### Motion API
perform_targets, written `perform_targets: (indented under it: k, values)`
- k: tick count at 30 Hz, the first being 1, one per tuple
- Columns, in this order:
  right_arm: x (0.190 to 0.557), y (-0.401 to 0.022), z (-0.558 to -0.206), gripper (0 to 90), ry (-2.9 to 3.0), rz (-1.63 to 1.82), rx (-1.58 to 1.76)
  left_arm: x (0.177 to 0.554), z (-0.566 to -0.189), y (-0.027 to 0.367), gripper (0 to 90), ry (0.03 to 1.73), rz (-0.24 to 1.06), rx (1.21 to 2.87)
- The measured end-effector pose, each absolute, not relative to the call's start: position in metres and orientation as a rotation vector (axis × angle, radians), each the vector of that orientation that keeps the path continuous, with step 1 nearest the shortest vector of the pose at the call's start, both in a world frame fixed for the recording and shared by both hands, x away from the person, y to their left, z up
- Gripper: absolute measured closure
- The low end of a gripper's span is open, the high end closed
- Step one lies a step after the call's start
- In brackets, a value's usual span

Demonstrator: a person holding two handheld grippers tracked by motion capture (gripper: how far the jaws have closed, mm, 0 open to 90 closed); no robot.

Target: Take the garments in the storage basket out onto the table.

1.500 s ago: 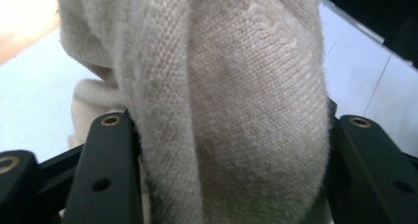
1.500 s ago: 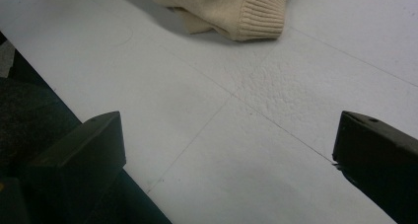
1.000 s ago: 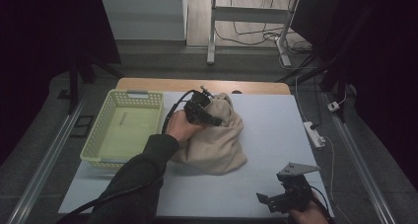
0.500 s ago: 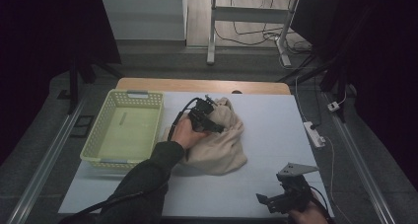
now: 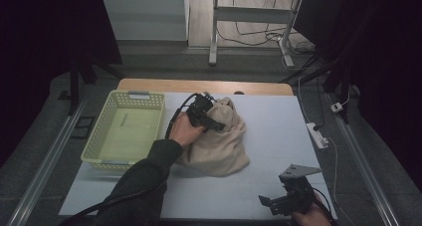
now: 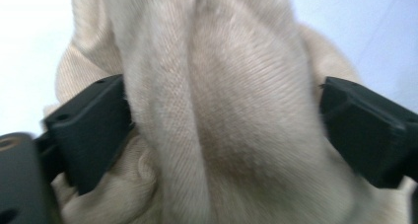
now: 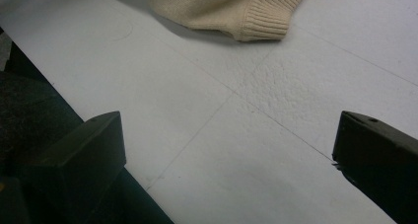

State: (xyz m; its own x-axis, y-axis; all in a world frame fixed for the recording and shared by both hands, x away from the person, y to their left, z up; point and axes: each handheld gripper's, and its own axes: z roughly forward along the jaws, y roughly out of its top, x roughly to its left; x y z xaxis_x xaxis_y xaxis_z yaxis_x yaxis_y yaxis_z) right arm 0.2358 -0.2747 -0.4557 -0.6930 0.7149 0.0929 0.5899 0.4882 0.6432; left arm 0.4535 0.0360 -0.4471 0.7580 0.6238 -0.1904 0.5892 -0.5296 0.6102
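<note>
A beige knitted sweater (image 5: 219, 149) lies bunched in a heap in the middle of the pale blue table mat (image 5: 268, 136). My left gripper (image 5: 215, 122) rests on the heap's upper part. In the left gripper view a thick fold of the sweater (image 6: 222, 86) stands between the jaws of the left gripper (image 6: 224, 130). They have just been opening and now stand wide, no longer pinching it. My right gripper (image 5: 268, 202) hovers low at the table's near right corner, open with nothing in it (image 7: 226, 150), and the sweater's ribbed cuff (image 7: 256, 17) lies beyond it.
A pale green plastic basket (image 5: 99, 136) stands at the left of the mat, beside the sweater. A white power strip (image 5: 317, 135) lies off the right edge. A strip of the wooden tabletop (image 5: 204, 85) shows at the back.
The left hand has shifted slightly down and right over the sweater's top, and the bunched top has settled. The right gripper has kept still.
</note>
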Motion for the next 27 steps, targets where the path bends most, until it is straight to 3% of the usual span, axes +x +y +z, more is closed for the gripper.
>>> perform_targets:
  k: [6, 27]
  values:
    - [0.236, -0.274, -0.456, 0.0, 2.545, 0.986, 1.127, 0.448, -0.434, 0.047, 0.2, 0.879, 0.101, 2.257]
    - [0.236, -0.274, -0.456, 0.0, 2.545, 0.972, 1.128, 0.426, -0.425, 0.069, 0.0, 0.752, 0.092, 2.235]
